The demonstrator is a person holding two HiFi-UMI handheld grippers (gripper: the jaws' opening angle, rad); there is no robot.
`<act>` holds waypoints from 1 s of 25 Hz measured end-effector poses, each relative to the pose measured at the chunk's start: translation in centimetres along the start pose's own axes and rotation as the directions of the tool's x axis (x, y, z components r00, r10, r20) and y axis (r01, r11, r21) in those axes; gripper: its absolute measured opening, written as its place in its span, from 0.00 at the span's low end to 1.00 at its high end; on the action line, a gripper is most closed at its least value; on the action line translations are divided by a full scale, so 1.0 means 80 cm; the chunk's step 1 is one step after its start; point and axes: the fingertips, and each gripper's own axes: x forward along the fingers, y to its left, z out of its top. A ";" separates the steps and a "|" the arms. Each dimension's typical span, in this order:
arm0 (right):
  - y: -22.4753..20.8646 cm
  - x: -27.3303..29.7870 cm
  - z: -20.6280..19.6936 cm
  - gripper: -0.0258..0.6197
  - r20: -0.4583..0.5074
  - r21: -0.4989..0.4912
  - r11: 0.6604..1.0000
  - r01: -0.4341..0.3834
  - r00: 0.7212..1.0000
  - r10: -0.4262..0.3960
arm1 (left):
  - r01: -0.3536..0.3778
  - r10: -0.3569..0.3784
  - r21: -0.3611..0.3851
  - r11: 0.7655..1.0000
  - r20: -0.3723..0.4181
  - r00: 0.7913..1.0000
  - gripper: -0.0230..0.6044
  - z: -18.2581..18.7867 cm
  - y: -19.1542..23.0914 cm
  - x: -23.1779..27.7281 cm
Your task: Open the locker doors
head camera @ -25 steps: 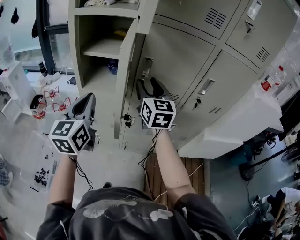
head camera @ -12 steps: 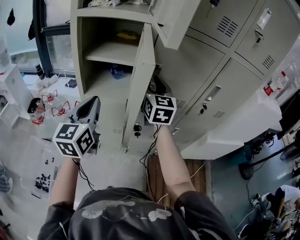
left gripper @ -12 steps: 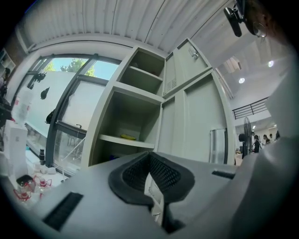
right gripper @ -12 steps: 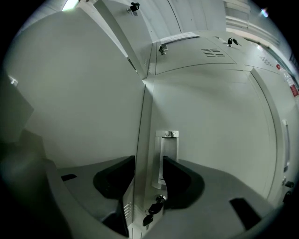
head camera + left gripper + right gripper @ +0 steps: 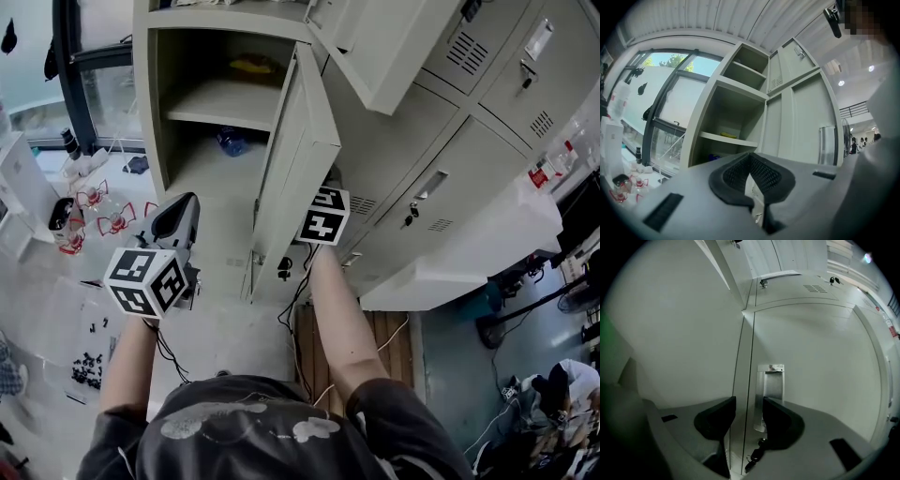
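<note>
Straight ahead of the right gripper (image 5: 749, 403), whose empty jaws have just been closing but stand apart, the upright handle (image 5: 772, 380) of the closed locker door (image 5: 825, 380) is seen; the left gripper (image 5: 751, 159), closed on nothing, is held farther left.

Right tongs (image 5: 749, 420), just closing, gape empty before a locker door seam (image 5: 744, 357)

Daylight from the tall dark-framed window (image 5: 661, 93) brightens the left gripper view; the right gripper view shows the grey metal locker door (image 5: 820, 362) dim. Edges bend strongly.
</note>
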 end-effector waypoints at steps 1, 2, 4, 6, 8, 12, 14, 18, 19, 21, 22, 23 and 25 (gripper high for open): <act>0.000 0.001 0.000 0.34 0.005 0.013 1.000 0.007 1.000 -0.007 | 0.001 -0.001 0.000 1.000 -0.001 1.000 0.05 0.000 0.002 0.000; -0.002 0.000 0.000 0.32 0.008 0.026 1.000 0.016 1.000 -0.016 | 0.001 -0.001 0.000 1.000 -0.002 1.000 0.05 0.000 0.003 0.000; -0.008 -0.002 0.000 0.25 0.011 0.034 0.999 0.039 0.999 -0.040 | 0.003 -0.003 -0.001 1.000 -0.004 1.000 0.05 -0.001 0.004 0.000; -0.011 -0.006 0.000 0.23 0.011 0.025 0.999 0.048 0.999 -0.048 | 0.004 -0.005 -0.003 1.000 -0.007 1.000 0.05 -0.003 0.004 0.000; -0.011 -0.011 -0.004 0.23 0.004 0.023 0.999 0.048 0.999 -0.048 | 0.007 -0.007 -0.004 1.000 -0.010 1.000 0.05 -0.004 0.002 -0.002; -0.008 -0.024 -0.012 0.23 -0.014 0.058 0.998 0.034 0.999 -0.033 | 0.012 -0.012 -0.005 1.000 -0.013 1.000 0.05 -0.007 -0.007 -0.006; -0.004 -0.033 -0.011 0.23 -0.011 0.071 0.997 0.024 1.000 -0.024 | 0.013 -0.013 -0.005 1.000 -0.014 1.000 0.05 -0.009 -0.013 -0.011; 0.000 -0.053 -0.009 0.23 -0.011 0.093 0.996 0.009 1.000 -0.008 | 0.006 -0.006 -0.008 1.000 -0.014 1.000 0.05 -0.012 -0.022 -0.024; 0.000 -0.057 -0.008 0.23 -0.010 0.101 0.995 0.004 1.000 -0.003 | 0.004 -0.004 -0.007 1.000 -0.013 1.000 0.05 -0.013 -0.025 -0.027; 0.002 -0.067 -0.006 0.23 -0.010 0.113 0.994 -0.007 1.000 0.008 | 0.000 0.000 -0.007 1.000 -0.011 1.000 0.05 -0.012 -0.031 -0.035; 0.003 -0.072 -0.005 0.23 -0.011 0.115 0.993 -0.013 1.000 0.014 | -0.003 0.002 -0.006 1.000 -0.009 1.000 0.05 -0.012 -0.034 -0.040; 0.003 -0.077 -0.005 0.23 -0.013 0.117 0.993 -0.018 1.000 0.020 | -0.005 0.005 -0.006 1.000 -0.008 1.000 0.05 -0.012 -0.036 -0.044; 0.004 -0.086 -0.004 0.23 -0.016 0.118 0.993 -0.030 0.999 0.032 | -0.011 0.011 -0.005 1.000 -0.006 1.000 0.05 -0.012 -0.042 -0.051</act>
